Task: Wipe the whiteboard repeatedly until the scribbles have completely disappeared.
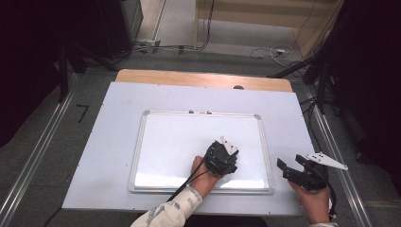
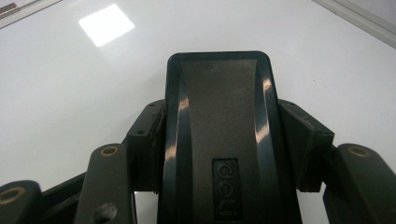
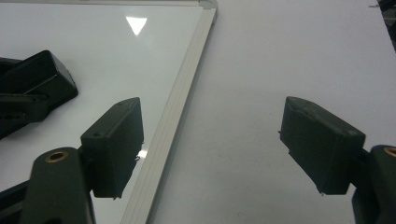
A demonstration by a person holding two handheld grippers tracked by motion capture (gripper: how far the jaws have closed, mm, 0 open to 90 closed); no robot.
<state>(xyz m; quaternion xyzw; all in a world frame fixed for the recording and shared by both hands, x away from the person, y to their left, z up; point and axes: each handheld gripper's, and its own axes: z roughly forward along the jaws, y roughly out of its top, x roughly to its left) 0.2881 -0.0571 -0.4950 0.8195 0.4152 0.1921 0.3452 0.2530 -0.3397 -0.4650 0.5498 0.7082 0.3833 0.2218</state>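
High view: whiteboard (image 1: 165, 142) lies flat on a pale sheet covering the table (image 1: 198, 78). Left gripper (image 1: 222, 158) sits over the board's lower middle, right gripper (image 1: 302, 172) off the board's right edge, above the sheet.

Left gripper view: jaws clamped on both sides of a black Deli whiteboard eraser (image 2: 219, 135), w/ the white board surface behind it.

Right gripper view: jaws spread wide, nothing btwn them; board's metal frame (image 3: 180, 116) runs past the left jaw. Eraser end visible at far left.
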